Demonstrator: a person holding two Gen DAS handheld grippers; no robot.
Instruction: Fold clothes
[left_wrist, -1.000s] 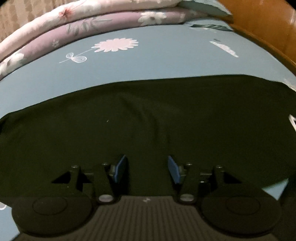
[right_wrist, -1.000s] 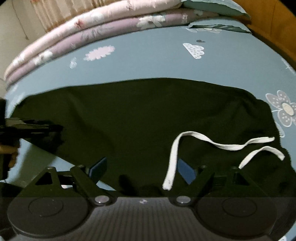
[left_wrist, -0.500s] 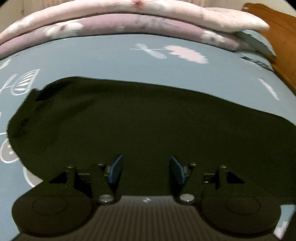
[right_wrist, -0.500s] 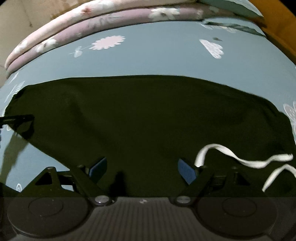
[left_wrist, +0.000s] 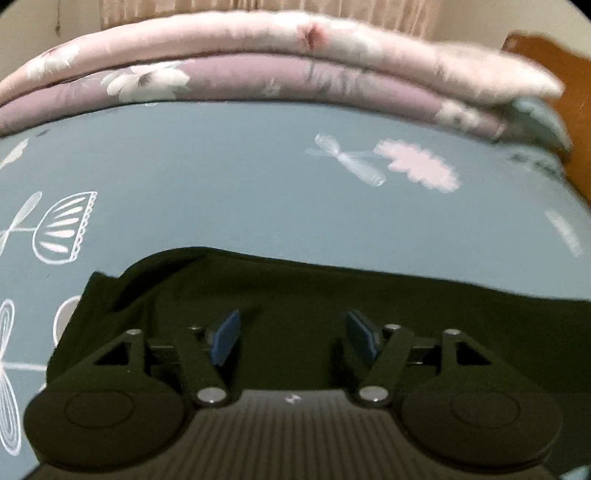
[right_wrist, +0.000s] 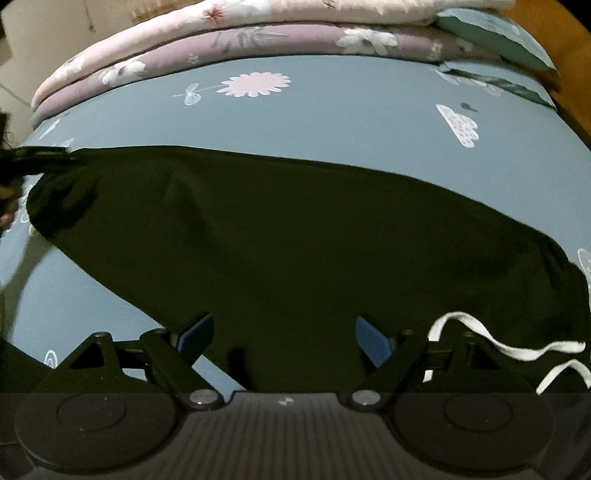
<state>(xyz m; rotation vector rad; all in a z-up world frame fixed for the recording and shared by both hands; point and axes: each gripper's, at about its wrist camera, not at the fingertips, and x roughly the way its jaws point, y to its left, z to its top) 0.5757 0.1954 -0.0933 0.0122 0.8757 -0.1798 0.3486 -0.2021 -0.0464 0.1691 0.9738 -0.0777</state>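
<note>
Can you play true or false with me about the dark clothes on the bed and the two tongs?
1. The dark garment lies spread on a blue bedsheet. True.
2. The right tongs are squeezing the white drawstring. False: they are open and the string lies off to one side.
3. The left tongs are open above the garment's end. True.
4. The folded quilts lie on top of the garment. False: they sit at the far edge, apart from it.

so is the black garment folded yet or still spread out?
Mostly spread: the black garment lies flat across the blue bedsheet, white drawstrings loose at one end. How many layers it has, cannot tell.
</note>
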